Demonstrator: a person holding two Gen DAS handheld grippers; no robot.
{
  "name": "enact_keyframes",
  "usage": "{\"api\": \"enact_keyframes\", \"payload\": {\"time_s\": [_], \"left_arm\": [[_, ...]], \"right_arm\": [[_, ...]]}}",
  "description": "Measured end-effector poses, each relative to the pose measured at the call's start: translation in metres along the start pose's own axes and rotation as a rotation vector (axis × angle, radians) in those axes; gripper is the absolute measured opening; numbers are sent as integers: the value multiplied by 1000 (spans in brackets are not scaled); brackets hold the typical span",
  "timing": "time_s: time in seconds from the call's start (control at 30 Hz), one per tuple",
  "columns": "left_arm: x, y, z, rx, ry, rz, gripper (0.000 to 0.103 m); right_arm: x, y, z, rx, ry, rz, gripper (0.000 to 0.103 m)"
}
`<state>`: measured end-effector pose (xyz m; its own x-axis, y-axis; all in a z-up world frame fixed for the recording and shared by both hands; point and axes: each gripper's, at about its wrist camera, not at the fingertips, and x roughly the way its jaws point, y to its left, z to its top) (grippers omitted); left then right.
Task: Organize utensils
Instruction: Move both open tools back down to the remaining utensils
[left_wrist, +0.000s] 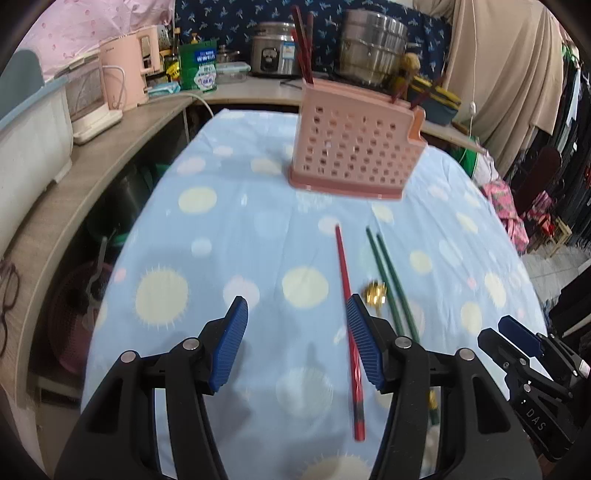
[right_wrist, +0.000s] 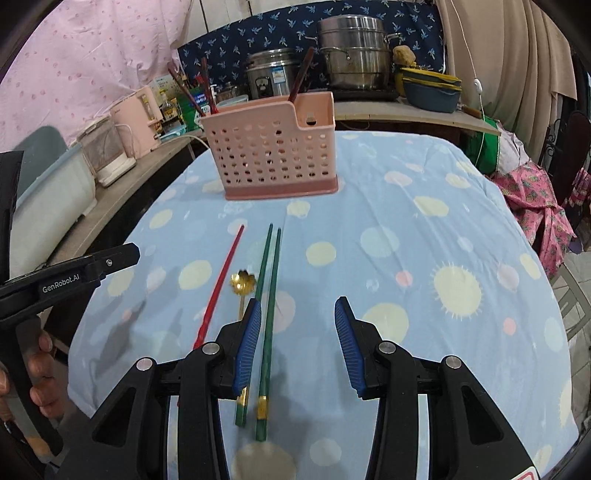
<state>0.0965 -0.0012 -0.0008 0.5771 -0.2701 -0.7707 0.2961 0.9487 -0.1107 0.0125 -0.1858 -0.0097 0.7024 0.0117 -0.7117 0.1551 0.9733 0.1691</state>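
Left gripper (left_wrist: 297, 343): jaws wide apart, nothing between them, hovering low over the tabletop (left_wrist: 229, 229) with its blue-dotted cloth. Its right pad sits just over the red chopstick (left_wrist: 347, 314), not gripping it.

Loose items on the cloth, left to right in the right wrist view: the red chopstick, single, lying roughly lengthwise toward the holder; a gold spoon (right_wrist: 242, 282) with a flower-shaped bowl, its handle passing under the right gripper's left finger; a pair of green chopsticks (right_wrist: 271, 295), side by side, gold bands near the thick ends.

Right gripper (right_wrist: 297, 343): jaws also wide apart, holding nothing. The green pair lies just inside its left pad; no contact that I can confirm.

Pink perforated utensil holder (right_wrist: 273, 162) stands upright further back on the tabletop, well apart from the loose items. Several dark red chopsticks (right_wrist: 205, 88) already stand in it, plus one brown handle in another section.

Progress, as a judgement: partly done. Some utensils are stowed; four pieces remain out. Neither gripper has begun a grasp.
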Motion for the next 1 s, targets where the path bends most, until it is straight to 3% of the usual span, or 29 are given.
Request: {"api": "enact_keyframes", "payload": {"time_s": [0.3,0.43,0.67,1.0], "left_arm": [[14,1,-46,-13,95,-14,53],[14,1,-56,-17,111,-24,53],[15,-5,-65,0,128,-35,53],[17,-24,-72,65,142,-61,53]], "right_arm": [[11,7,-48,-23,105,17,37],[12,14,-55,-48,112,21,34],[21,19,-64,-55,149,45,19],[29,18,-67,-50,167,46,13]]}}
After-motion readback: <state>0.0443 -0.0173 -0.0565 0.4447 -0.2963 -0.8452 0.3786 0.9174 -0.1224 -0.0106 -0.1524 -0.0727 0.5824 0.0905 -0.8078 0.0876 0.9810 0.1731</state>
